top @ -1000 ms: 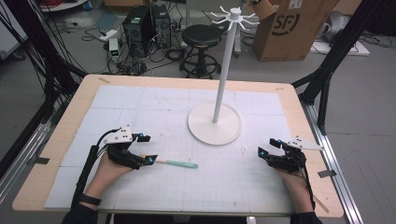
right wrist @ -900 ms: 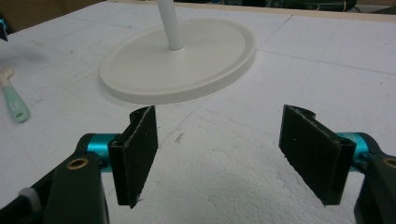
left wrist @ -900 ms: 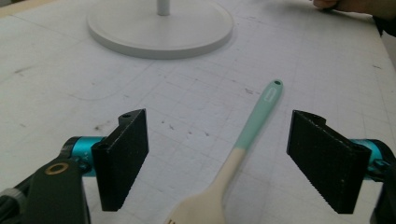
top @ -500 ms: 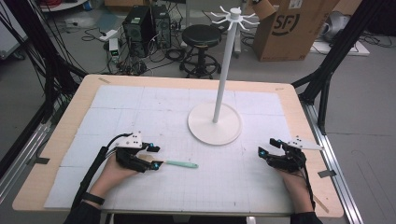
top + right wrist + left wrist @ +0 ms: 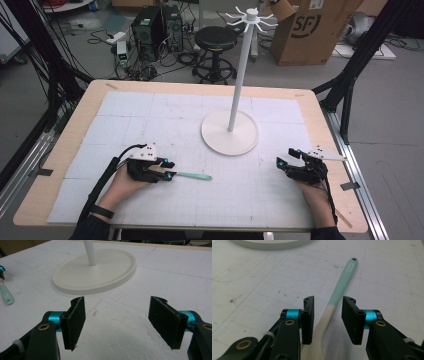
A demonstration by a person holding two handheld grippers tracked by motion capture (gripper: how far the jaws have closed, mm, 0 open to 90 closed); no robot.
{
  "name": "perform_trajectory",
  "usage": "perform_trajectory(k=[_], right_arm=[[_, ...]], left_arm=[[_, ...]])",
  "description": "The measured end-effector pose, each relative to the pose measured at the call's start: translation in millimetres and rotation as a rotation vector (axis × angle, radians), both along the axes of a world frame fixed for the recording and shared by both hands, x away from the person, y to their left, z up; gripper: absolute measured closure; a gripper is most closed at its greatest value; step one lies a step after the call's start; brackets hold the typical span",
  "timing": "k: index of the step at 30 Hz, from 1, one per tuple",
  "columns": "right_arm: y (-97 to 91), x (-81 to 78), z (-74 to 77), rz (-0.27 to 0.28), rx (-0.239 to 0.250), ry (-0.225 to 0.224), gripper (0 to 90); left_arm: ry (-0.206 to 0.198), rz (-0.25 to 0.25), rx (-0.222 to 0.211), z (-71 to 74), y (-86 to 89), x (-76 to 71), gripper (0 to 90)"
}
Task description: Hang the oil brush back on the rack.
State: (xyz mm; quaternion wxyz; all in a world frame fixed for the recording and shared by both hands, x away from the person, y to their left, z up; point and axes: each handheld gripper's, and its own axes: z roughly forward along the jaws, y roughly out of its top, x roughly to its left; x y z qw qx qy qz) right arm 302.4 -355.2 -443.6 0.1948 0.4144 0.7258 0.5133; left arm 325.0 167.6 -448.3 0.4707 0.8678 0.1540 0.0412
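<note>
Left gripper [image 5: 328,320] jaws were just closing, narrowed around the spatula [image 5: 337,293] neck, pads not yet touching; spatula lay flat on the table [image 5: 165,115]. Off-centre squeeze could have pushed it sideways. Right gripper [image 5: 117,322] was held wide, empty

Each gripper, the left gripper [image 5: 169,170] and the right gripper [image 5: 286,157], is black with flat ribbed jaws, cyan collars and brass-coloured screws. Black cables trail back from them. The person wears dark sleeves and a black wristband.
</note>
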Motion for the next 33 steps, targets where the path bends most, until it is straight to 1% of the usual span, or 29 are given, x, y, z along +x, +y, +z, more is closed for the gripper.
perform_trajectory(k=[2,4,5,7,8,12,14,16,19,22,25,30,32,33], right_arm=[[0.2,0.0,-0.1,0.001,-0.002,-0.001,29.9],[0.5,0.1,-0.1,0.000,0.000,0.001,30.2],[0.5,0.2,-0.3,0.000,-0.001,0.002,30.4],[0.4,0.5,-0.5,0.000,-0.004,0.002,30.6],[0.5,0.2,-0.4,0.000,-0.002,0.007,30.7],[0.6,0.2,-0.4,0.004,-0.002,0.004,31.3],[0.6,0.5,-0.5,0.004,-0.003,0.005,31.4],[1.1,0.6,-0.6,0.003,-0.002,0.006,31.6],[1.2,0.8,-0.7,0.004,-0.003,0.003,32.0],[1.0,0.6,-0.5,0.004,-0.001,0.005,32.3],[1.1,1.0,-0.9,0.007,-0.003,0.003,32.4],[1.2,1.1,-1.1,0.010,-0.004,0.005,32.5],[1.0,0.9,-0.8,0.009,0.000,0.005,32.5],[0.9,0.8,-0.9,0.009,0.001,0.007,32.6]], left_arm=[[-0.001,0.001,0.018,-0.4,-1.6,0.3,65.5],[0.000,0.003,0.058,-1.2,-5.0,0.3,65.4],[-0.005,-0.001,0.070,-1.5,-6.9,0.3,65.4],[-0.011,-0.006,0.087,0.0,-8.0,0.8,65.7],[-0.010,-0.007,0.086,0.0,-8.1,1.4,66.6],[-0.003,-0.002,0.089,0.1,-7.4,2.9,70.4],[-0.009,-0.004,0.114,2.2,-10.3,2.5,70.7],[-0.019,-0.009,0.157,5.8,-13.7,2.3,70.7],[-0.010,-0.014,0.174,7.4,-15.0,3.8,70.8],[0.003,-0.014,0.160,6.3,-13.7,4.9,72.0],[0.004,-0.020,0.151,5.7,-13.3,5.3,75.7],[0.012,-0.022,0.137,4.7,-11.5,6.2,77.0],[0.022,-0.016,0.124,3.9,-10.5,6.4,77.6],[0.030,-0.016,0.109,3.0,-9.8,6.7,78.7]])
